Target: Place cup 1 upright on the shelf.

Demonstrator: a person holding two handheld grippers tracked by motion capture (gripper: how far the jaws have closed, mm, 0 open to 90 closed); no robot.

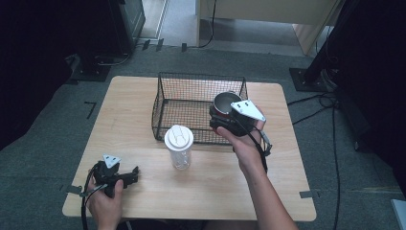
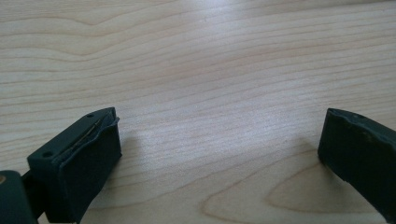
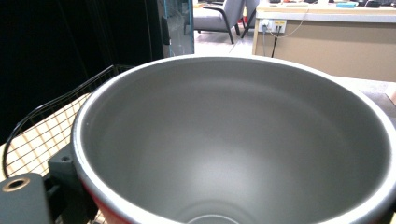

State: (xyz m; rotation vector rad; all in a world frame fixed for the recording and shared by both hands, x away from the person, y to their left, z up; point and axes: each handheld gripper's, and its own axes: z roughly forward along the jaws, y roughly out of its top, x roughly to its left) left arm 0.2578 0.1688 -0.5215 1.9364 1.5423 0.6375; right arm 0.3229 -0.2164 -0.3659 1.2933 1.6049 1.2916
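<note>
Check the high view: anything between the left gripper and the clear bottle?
Nothing; in the high view just bare wooden table separates the left gripper from the white-lidded clear bottle.

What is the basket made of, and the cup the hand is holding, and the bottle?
The basket looks like thin black metal wire, woven in a see-through grid. The cup looks like metal: smooth, dull grey inside with a soft sheen, red outside. The bottle seems clear plastic with a white lid, though it could be glass.
</note>
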